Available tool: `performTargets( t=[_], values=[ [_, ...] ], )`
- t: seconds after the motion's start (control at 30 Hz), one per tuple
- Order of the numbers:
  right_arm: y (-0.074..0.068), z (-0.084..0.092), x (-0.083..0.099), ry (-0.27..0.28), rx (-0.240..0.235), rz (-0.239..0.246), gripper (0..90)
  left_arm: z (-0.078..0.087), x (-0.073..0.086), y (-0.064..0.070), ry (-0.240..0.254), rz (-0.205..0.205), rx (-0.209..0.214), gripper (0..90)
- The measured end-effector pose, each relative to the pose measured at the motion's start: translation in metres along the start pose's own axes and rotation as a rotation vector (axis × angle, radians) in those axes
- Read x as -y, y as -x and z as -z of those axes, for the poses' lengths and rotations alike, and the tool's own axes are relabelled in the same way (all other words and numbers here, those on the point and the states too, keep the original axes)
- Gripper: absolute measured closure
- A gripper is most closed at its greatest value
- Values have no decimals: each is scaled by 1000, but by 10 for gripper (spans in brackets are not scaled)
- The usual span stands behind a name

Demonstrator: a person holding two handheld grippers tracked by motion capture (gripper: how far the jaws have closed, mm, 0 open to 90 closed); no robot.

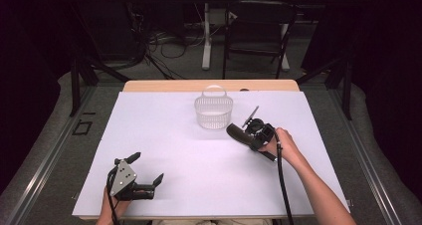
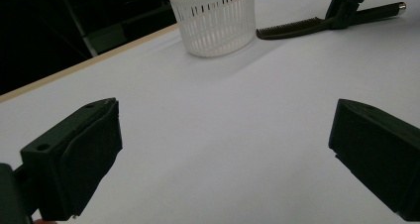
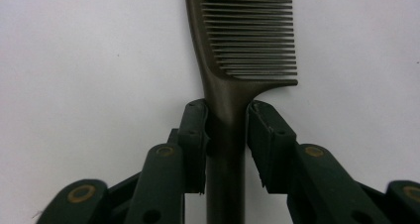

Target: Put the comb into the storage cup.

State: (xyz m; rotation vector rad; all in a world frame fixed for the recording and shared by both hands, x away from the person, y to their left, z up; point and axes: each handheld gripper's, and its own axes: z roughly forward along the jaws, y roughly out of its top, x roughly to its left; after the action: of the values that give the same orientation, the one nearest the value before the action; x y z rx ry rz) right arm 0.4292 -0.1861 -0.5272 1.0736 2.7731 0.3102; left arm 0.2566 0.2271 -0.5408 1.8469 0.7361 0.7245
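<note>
the right gripper (image 3: 227, 135) pinches a dark comb (image 3: 247, 40) by its handle, the comb's length running straight on from the jaws, flat on the white table (image 1: 164, 135) just beside the basket (image 1: 214, 113). the left gripper (image 1: 144, 170), spread wide, sits well apart.

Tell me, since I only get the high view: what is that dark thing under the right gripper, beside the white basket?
Observer: A dark comb. The right gripper view shows its row of fine teeth.
Operator: Is it actually grabbed?
Observer: Yes. The right gripper has a pad pressed on each side of the handle, just below the teeth.
Operator: Is it off the table?
Observer: No. In the left gripper view it lies flat on the table, toothed end toward the basket.
</note>
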Motion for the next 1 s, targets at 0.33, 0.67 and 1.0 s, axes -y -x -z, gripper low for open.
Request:
performTargets(
  t=[0.33,0.67,1.0],
  values=[
    [4,1,5,27,-29,-27,722,0,0,0,0,1,0,0],
    [3,13,16,83,-40,-48,722,0,0,0,0,1,1,0],
    [1,25,31,163,-48,-60,722,0,0,0,0,2,2,0]
  ],
)
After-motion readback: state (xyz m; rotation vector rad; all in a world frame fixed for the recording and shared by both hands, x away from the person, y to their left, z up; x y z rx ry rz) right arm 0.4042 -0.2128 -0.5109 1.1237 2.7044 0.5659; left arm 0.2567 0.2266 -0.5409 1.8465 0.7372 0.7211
